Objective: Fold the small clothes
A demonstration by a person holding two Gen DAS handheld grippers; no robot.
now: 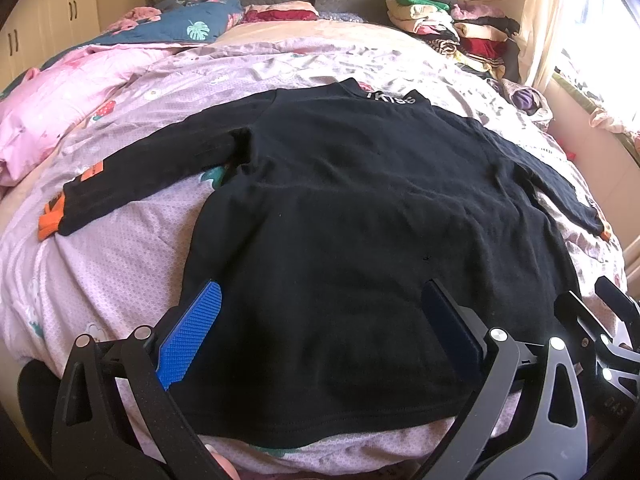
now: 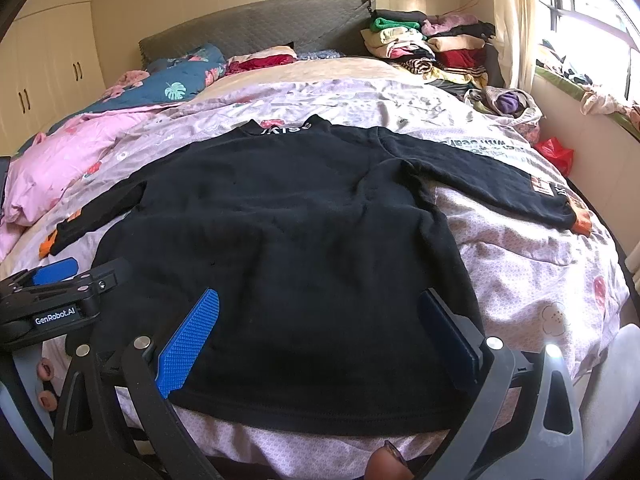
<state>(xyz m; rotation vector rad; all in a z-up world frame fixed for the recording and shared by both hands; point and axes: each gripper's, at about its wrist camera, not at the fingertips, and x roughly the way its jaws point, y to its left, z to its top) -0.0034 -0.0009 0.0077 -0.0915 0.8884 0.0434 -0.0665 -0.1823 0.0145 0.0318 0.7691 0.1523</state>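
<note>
A small black long-sleeved top (image 1: 352, 216) (image 2: 288, 224) lies flat on the bed, collar with white letters at the far side, hem near me, both sleeves spread out with orange cuffs. My left gripper (image 1: 320, 300) hovers open over the hem's left part, its blue pads (image 1: 192, 336) wide apart with nothing between them. My right gripper (image 2: 320, 304) is open over the hem's right part. The left gripper's body (image 2: 60, 300) shows at the left of the right wrist view.
The pink floral bedsheet (image 2: 520, 264) covers the bed. A pink quilt (image 1: 60, 104) and a blue leaf-print quilt (image 1: 192, 24) lie at the far left. Stacks of folded clothes (image 2: 432, 48) stand at the far right by the headboard. A window sill runs along the right.
</note>
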